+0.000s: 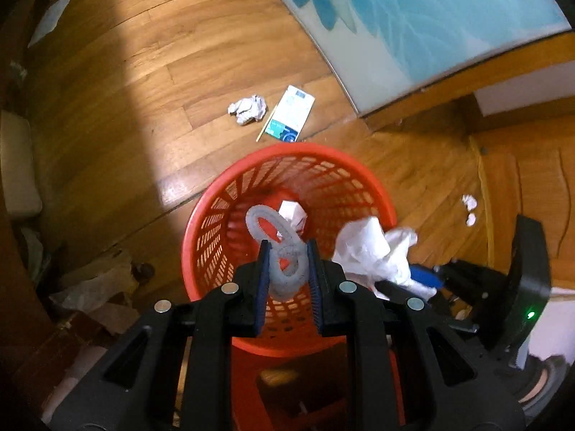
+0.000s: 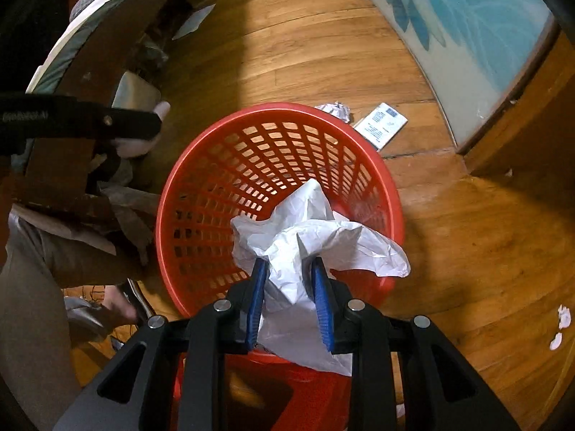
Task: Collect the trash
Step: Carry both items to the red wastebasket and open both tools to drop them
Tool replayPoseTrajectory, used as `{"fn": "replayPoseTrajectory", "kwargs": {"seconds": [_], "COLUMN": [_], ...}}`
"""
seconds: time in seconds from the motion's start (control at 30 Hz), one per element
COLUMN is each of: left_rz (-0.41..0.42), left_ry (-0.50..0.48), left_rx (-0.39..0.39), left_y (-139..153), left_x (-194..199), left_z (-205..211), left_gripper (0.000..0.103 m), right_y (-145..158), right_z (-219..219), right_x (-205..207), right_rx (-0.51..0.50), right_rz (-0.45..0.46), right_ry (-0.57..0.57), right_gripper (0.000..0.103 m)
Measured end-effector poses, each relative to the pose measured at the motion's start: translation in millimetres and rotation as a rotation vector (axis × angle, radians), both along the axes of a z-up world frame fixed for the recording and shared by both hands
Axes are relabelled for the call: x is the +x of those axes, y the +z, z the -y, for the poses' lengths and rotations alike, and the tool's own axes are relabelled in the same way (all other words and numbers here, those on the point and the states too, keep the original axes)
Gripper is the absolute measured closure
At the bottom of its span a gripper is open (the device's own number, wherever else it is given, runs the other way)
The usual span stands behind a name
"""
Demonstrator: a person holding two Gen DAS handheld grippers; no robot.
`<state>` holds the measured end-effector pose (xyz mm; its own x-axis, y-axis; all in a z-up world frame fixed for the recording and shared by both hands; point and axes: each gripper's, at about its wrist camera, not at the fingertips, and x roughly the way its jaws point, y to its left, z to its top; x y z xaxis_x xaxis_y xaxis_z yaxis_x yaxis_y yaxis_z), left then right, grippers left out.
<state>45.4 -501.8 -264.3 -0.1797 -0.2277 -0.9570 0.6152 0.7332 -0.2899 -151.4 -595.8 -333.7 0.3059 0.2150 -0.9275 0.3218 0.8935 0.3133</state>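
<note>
A red mesh waste basket (image 1: 215,222) (image 2: 201,165) stands on the wooden floor. My left gripper (image 1: 287,249) is shut on a grey twisted loop of fuzzy cord (image 1: 280,244) and holds it over the basket's opening. A white paper scrap (image 1: 293,213) lies inside the basket. My right gripper (image 2: 289,267) is shut on a large crumpled white paper (image 2: 312,233) above the basket's near right rim; this paper also shows in the left wrist view (image 1: 373,248). On the floor beyond the basket lie a crumpled paper ball (image 1: 248,109) (image 2: 337,109) and a small white-and-blue carton (image 1: 289,113) (image 2: 382,124).
Small white paper scraps (image 1: 470,208) (image 2: 560,327) lie on the floor to the right. A blue-patterned panel (image 1: 431,18) leans along the far right, with a wooden frame below it. Dark furniture, bags and clutter (image 2: 90,197) crowd the left side.
</note>
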Motion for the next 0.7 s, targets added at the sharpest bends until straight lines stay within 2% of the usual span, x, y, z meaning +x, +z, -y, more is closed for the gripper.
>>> {"fn": "replayPoseTrajectory", "kwargs": {"seconds": [0.1, 0.2, 0.23, 0.27, 0.33, 0.53, 0.7], "left_rz": [-0.003, -0.045, -0.062, -0.076, -0.079, -0.074, -0.017], "left_ry": [-0.030, -0.048, -0.055, -0.059, -0.044, -0.004, 0.046], "left_rx": [0.012, 0.033, 0.039, 0.051, 0.061, 0.023, -0.058], "left_y": [-2, -9, -11, -16, -16, -5, 27], "left_x": [-8, -11, -12, -11, -9, -4, 5], "left_z": [5, 6, 7, 6, 3, -1, -10], "left_gripper": [0.084, 0.078, 0.072, 0.059, 0.041, 0.041, 0.041], "right_y": [1, 4, 5, 4, 4, 22, 49], "right_z": [0, -1, 0, -1, 2, 5, 1], "right_x": [4, 4, 3, 4, 0, -5, 6], "right_rx": [-0.004, -0.013, -0.030, -0.041, -0.052, -0.073, -0.083], "right_rz": [0.004, 0.006, 0.004, 0.002, -0.006, 0.012, 0.054], "right_ry": [0.009, -0.004, -0.013, -0.019, -0.025, -0.036, -0.028], "right_gripper": [0.069, 0.052, 0.043, 0.041, 0.041, 0.041, 0.041]}}
